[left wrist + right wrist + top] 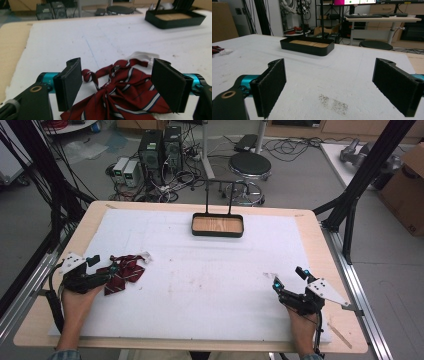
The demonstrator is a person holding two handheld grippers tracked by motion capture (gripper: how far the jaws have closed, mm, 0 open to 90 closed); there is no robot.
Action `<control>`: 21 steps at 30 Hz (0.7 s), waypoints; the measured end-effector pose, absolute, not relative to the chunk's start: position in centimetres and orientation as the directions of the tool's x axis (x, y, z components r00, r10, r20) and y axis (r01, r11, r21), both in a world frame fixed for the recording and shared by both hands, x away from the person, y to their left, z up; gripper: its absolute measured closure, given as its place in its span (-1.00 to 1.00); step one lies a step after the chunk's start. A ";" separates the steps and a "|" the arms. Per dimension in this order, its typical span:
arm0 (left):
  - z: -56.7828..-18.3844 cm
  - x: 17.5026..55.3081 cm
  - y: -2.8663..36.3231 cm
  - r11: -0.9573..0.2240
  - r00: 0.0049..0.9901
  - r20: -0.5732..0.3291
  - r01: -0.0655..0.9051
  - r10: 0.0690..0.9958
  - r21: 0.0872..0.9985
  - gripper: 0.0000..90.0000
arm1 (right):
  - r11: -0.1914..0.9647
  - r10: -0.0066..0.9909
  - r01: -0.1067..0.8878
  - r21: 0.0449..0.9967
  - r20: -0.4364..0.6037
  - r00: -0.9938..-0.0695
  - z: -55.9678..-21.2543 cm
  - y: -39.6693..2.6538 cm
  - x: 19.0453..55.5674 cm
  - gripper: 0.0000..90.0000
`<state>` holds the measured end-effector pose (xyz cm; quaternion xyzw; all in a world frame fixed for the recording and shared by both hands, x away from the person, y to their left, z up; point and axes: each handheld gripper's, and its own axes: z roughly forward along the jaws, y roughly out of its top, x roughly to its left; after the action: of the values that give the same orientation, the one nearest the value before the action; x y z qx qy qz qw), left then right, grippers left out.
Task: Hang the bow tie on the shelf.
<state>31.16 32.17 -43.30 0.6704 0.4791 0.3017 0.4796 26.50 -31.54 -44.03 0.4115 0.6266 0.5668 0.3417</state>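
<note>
A dark red bow tie (pixel 124 271) with pale stripes is seen lying flat on the white sheet (pixel 200 270) that covers the bench (pixel 310 220), at the near left of the scene. The left hand-held gripper (pixel 102 267) is placed right at it with its jaws spread wide — in the left gripper view the knot of the bow tie (pixel 117 92) sits between the two black pads, and no pad can be seen pressing the cloth. A small white piece of fabric (pixel 142 55) is attached at the far side of the bow, likely part of its neck band. The item is judged to be very light, soft and limp: no shape would be kept by the wings if they were pinched at an edge, and the cloth would fold and droop. The firmest hold is judged to be at the central knot, where the fabric is gathered and thickest, so that both wings hang evenly; the weave looks matte rather than slippery, and nothing about it appears fragile. The right hand-held gripper (pixel 291 282) is held at the near right of the bench, well apart from the bow tie, with its jaws also spread and nothing between them. A black tray with a wooden floor (pixel 218 225) and an upright handle frame stands at the far middle of the sheet, empty as far as can be seen.
</note>
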 end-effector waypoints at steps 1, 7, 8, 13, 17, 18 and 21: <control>-43.4 31.4 32.1 -0.082 0.353 -0.055 0.362 0.934 0.928 -0.41 | 0.018 0.903 0.131 0.991 0.041 -0.428 -44.0 -31.5 26.5 -0.76; -44.3 32.8 31.9 -0.093 0.327 -0.065 0.444 0.943 0.891 -0.32 | 0.025 0.902 0.129 0.991 0.033 -0.430 -44.1 -31.5 26.4 -0.76; -44.3 32.8 31.9 -0.093 0.327 -0.065 0.444 0.943 0.891 -0.32 | 0.025 0.902 0.129 0.991 0.033 -0.430 -44.1 -31.5 26.4 -0.76; -44.8 33.8 31.5 -0.114 0.329 -0.080 0.531 0.941 0.839 -0.30 | 0.028 0.903 0.133 0.991 0.032 -0.429 -44.1 -31.4 26.4 -0.76; -44.9 34.1 31.4 -0.127 0.336 -0.083 0.557 0.938 0.821 -0.19 | 0.026 0.903 0.135 0.990 0.035 -0.428 -44.1 -31.4 26.3 -0.76; -44.9 34.2 31.4 -0.126 0.334 -0.086 0.566 0.939 0.815 -0.15 | 0.031 0.903 0.132 0.991 0.029 -0.429 -44.1 -31.4 26.4 -0.76; -45.0 34.4 31.2 -0.139 0.334 -0.081 0.585 0.939 0.799 -0.09 | 0.036 0.903 0.129 0.991 0.023 -0.429 -44.1 -31.4 26.4 -0.76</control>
<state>34.39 31.24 -45.02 0.7191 0.5300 0.2287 0.3869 26.41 -31.36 -44.11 0.4082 0.6318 0.5615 0.3448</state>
